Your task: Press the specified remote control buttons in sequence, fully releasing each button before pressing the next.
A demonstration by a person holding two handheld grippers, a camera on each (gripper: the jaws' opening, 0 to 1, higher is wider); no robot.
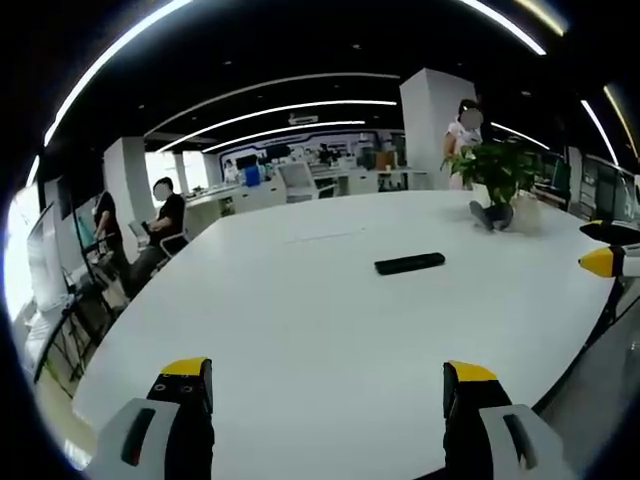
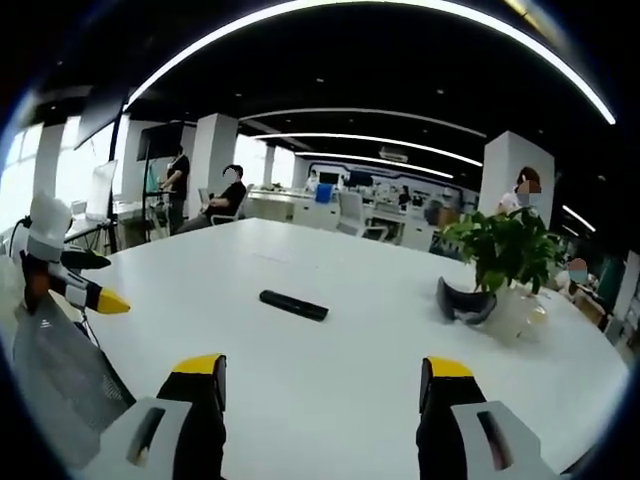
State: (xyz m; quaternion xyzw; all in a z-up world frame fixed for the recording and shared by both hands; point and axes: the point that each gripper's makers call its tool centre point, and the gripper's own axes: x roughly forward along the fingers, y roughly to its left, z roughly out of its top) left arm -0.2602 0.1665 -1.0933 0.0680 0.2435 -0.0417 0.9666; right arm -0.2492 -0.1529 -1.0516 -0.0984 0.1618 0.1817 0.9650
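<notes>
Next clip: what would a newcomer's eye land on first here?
A slim black remote control lies alone mid-way across the large white oval table, well ahead of both open grippers. Beyond it, near the far edge, a leafy green potted plant stands with a dark curved object at its base. People sit at desks behind.

The table (image 1: 300, 330) across the middle of the left gripper view is smooth, white and faintly glossy. At centre right the remote control (image 1: 409, 263) looks like matt black plastic. In the right gripper view, the right gripper (image 2: 322, 385) at bottom centre has plastic-looking, slightly shiny yellow tips, and the plant pot (image 2: 512, 312) at right may be glazed, though it is blurred.
</notes>
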